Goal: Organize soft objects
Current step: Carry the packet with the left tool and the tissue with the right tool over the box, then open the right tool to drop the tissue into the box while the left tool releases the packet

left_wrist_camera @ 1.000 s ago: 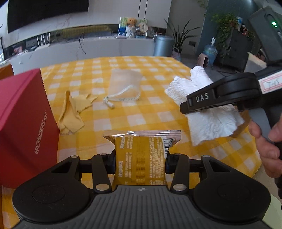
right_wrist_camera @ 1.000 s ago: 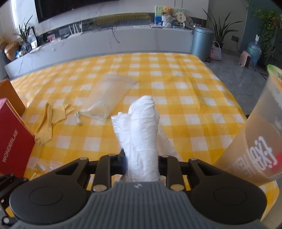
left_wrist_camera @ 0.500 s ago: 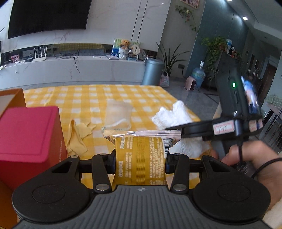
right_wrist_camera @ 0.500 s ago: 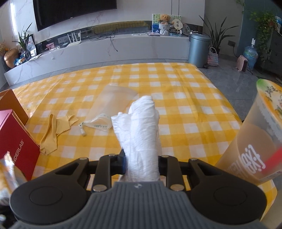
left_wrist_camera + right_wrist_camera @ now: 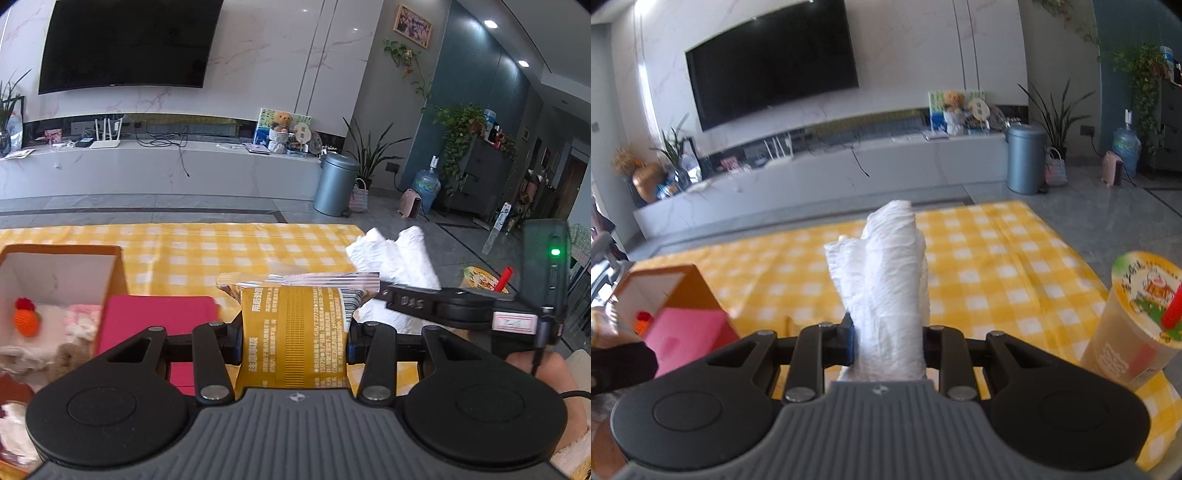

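Observation:
My left gripper (image 5: pixel 294 341) is shut on a yellow printed packet (image 5: pixel 293 332) with a striped silver end, held above the yellow checked table (image 5: pixel 207 254). My right gripper (image 5: pixel 888 345) is shut on a crumpled white paper towel (image 5: pixel 886 280) that sticks up between its fingers; the same towel (image 5: pixel 397 254) shows at the right of the left wrist view. An open orange box (image 5: pixel 62 258) with a pink lid (image 5: pixel 159 317) stands at the left and holds soft items, among them an orange knitted toy (image 5: pixel 26 319).
A lidded drink cup (image 5: pixel 1137 317) with a red straw stands at the table's near right corner. A person's hand (image 5: pixel 539 373) grips the right tool. Beyond the table lie grey floor, a TV bench, a bin (image 5: pixel 334 182) and plants.
Both grippers have risen with their loads, so the table sits lower in view and the room shows more. The open box's inside has come into sight at the left.

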A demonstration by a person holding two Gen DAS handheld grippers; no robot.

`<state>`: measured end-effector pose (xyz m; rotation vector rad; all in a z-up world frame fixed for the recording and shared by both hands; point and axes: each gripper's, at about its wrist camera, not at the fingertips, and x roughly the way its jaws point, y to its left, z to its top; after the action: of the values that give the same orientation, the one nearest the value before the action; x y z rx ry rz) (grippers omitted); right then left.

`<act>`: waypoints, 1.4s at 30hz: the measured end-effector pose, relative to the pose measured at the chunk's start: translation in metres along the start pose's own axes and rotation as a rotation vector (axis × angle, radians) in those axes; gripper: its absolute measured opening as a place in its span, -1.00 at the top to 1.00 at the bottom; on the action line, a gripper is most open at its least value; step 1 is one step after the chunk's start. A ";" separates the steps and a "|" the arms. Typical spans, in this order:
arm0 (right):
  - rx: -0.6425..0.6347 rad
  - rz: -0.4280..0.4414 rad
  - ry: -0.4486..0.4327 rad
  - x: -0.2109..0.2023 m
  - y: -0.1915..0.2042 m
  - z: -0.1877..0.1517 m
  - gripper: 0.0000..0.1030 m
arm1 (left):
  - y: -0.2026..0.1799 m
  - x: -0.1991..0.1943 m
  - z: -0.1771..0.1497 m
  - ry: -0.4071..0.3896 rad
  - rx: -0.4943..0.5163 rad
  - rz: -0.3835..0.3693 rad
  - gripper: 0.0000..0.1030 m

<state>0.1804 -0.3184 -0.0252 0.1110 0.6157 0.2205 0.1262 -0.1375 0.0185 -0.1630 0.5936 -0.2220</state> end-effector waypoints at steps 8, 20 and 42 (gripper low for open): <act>-0.039 0.094 -0.107 -0.045 0.072 0.023 0.54 | 0.060 -0.053 0.011 -0.067 -0.057 0.082 0.00; -0.106 0.161 -0.142 -0.045 0.219 0.041 0.54 | 0.200 -0.077 0.010 -0.075 -0.341 0.073 0.00; -0.325 0.065 0.239 0.118 0.321 0.011 0.54 | 0.270 -0.070 -0.022 -0.026 -0.441 0.184 0.00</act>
<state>0.2250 0.0210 -0.0282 -0.2121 0.8065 0.3974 0.1004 0.1387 -0.0206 -0.5342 0.6214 0.0930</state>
